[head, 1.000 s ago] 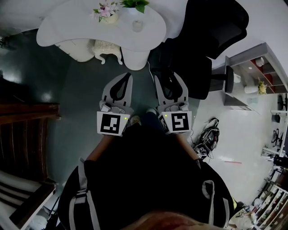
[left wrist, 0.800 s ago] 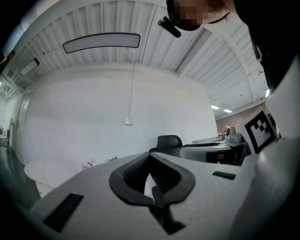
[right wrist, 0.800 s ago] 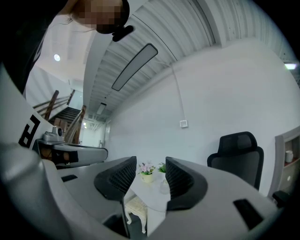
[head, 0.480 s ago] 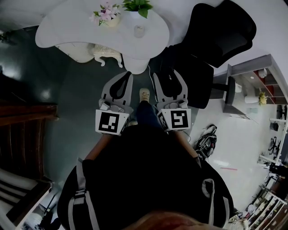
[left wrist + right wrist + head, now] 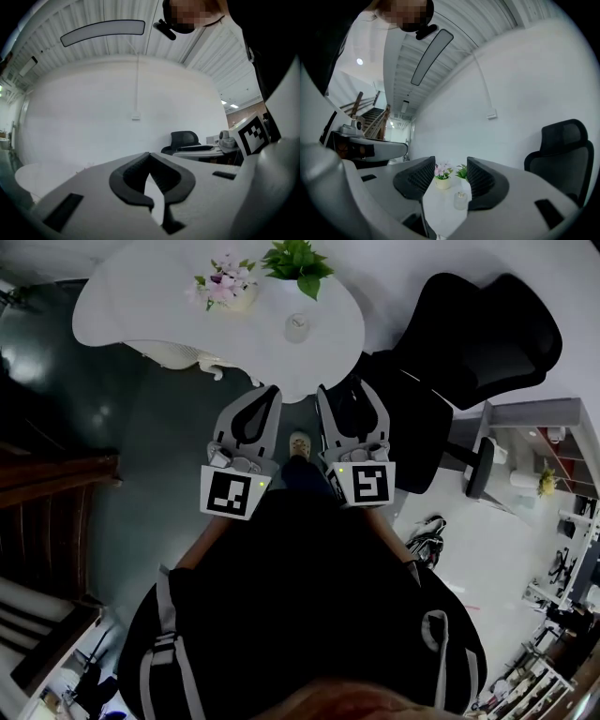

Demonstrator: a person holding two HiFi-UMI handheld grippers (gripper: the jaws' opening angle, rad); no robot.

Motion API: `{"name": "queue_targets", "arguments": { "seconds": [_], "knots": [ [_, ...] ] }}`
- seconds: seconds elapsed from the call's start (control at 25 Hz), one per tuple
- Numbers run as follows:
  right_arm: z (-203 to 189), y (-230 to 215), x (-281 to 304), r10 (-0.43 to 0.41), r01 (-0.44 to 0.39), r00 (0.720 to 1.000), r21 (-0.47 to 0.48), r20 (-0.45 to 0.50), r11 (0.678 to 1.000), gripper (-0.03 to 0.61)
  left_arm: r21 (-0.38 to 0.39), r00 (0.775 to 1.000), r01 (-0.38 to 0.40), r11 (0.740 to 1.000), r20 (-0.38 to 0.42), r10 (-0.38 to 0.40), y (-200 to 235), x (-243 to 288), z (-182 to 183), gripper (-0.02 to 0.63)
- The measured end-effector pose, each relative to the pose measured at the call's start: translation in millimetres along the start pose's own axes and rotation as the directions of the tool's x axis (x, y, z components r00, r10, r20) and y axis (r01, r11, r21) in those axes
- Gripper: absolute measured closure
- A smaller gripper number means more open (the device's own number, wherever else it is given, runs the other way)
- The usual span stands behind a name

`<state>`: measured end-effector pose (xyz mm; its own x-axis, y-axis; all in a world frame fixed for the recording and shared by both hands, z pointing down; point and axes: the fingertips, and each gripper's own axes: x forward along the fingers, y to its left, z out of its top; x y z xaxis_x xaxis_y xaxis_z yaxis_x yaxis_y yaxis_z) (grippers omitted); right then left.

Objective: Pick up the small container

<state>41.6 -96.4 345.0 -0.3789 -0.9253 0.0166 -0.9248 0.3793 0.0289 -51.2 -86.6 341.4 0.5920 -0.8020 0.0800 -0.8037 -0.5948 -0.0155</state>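
A white rounded table point(image 5: 141, 287) is seen at 12 o'clock on a dark glossy floor point(image 5: 159, 427), with a black chair point(image 5: 487, 334) at 2 o'clock. The small container point(image 5: 296, 327), a clear little jar, is stood on the table at 6 o'clock of a green plant point(image 5: 296, 259), well ahead of both grippers. Against 1 second earlier the table is nearer; the left gripper point(image 5: 273, 390) is clenched on nothing, and the right gripper point(image 5: 343, 388) is being opened, empty.

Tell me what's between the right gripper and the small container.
Only bare table, in the right gripper view. The right gripper, jaws opening and empty, faces the small container.
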Motion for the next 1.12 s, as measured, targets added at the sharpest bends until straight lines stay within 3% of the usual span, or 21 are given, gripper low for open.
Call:
{"name": "queue_targets", "arguments": {
  "seconds": [0.6,0.88,1.12],
  "knots": [
    [-34.6,-43.5,103.7,0.160,-0.162,0.985,-0.034,-0.060,0.986,0.364,-0.014,0.995,-0.099,0.995,-0.024,0.099,57.9,98.1,-10.2,0.611],
    [-51.3,-44.6,127.3,0.187,-0.191,0.979,-0.045,-0.086,0.981,0.360,-0.029,0.995,-0.084,0.996,-0.051,0.082,72.9,118.4,-18.5,0.611],
    [-53.8,-50.1,142.2,0.161,-0.163,0.983,-0.016,-0.091,0.986,0.360,-0.023,0.997,-0.024,0.999,-0.069,0.022,79.8,133.6,-18.7,0.611]
  ]
}}
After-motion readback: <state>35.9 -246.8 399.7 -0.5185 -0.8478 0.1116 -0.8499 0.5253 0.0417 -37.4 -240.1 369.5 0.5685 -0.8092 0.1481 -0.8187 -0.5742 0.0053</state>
